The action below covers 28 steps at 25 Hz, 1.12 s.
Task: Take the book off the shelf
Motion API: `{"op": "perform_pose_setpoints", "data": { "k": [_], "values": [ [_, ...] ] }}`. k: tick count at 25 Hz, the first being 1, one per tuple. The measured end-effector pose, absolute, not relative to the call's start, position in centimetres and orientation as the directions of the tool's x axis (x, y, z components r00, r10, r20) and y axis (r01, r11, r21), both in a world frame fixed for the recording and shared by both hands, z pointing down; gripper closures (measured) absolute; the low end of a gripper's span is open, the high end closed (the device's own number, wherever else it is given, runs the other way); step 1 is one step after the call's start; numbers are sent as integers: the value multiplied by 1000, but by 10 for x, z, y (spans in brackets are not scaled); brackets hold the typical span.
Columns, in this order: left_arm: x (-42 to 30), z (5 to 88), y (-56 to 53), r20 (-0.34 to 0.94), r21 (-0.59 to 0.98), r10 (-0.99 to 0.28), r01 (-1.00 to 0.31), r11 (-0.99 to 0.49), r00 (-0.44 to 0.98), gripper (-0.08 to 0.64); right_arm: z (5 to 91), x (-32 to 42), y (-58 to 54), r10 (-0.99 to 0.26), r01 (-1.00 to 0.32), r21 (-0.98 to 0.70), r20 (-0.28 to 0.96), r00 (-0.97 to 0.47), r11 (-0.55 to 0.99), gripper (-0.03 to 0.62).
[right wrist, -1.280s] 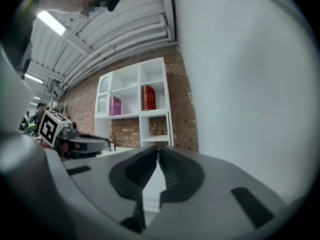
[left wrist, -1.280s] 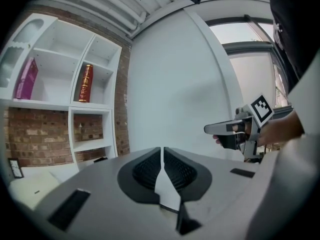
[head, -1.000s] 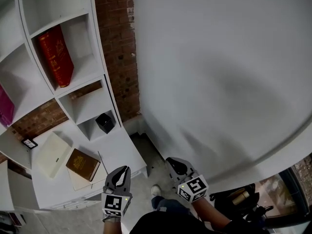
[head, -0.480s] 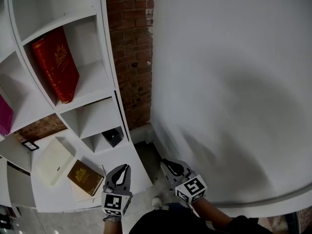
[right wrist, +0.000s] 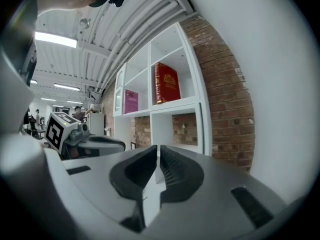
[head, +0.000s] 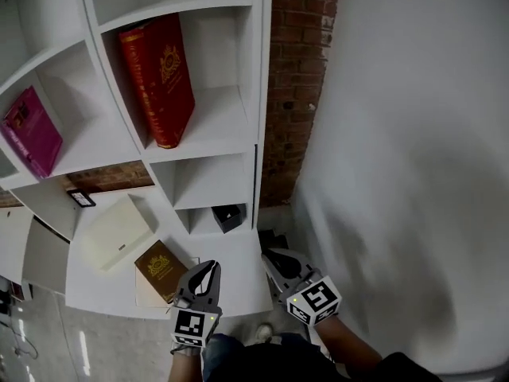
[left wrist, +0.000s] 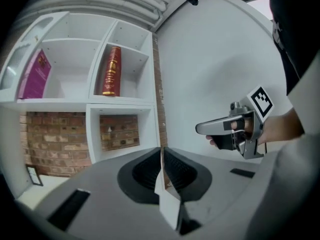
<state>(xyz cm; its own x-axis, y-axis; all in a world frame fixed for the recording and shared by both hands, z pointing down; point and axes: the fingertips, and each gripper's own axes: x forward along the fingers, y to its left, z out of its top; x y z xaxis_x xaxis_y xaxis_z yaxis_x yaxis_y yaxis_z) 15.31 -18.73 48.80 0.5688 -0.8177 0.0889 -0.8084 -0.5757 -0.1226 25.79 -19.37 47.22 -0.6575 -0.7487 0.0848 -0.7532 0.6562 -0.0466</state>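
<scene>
Left gripper (head: 208,267) and right gripper (head: 272,256) are sitting side by side at the bottom centre of the head view. You are holding both with their jaws closed together and nothing between them. Both are pointing towards the white shelf (head: 215,146) that is filling the upper left of the frame. A tall red book (head: 157,78) is standing in a top compartment, well apart from either gripper. It looks like the one to take, though a magenta book (head: 32,131) is standing in the compartment to its left. Lower down, on the broad white ledge (head: 238,283) just beyond the left gripper, a brown book (head: 161,267) and a pale flat box (head: 118,231) are lying flat. You are seemingly at the approach step, with no book touched. Next, you will probably need to raise a gripper to the red book, open its jaws wide enough for the spine, and close on it before drawing it out.
</scene>
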Motion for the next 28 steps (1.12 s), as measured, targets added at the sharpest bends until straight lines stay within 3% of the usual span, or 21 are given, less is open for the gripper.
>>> {"op": "perform_pose_setpoints", "data": {
  "k": [14, 28],
  "values": [
    [-45, 467, -205, 77, -135, -947, -938, -320, 312, 549, 454, 48, -232, -528, -531, -61, 62, -847, 845, 565],
    [-200, 435, -239, 22, -151, -982, -970, -189, 188, 549, 435, -101, -267, -485, -488, -53, 67, -872, 871, 565]
  ]
}}
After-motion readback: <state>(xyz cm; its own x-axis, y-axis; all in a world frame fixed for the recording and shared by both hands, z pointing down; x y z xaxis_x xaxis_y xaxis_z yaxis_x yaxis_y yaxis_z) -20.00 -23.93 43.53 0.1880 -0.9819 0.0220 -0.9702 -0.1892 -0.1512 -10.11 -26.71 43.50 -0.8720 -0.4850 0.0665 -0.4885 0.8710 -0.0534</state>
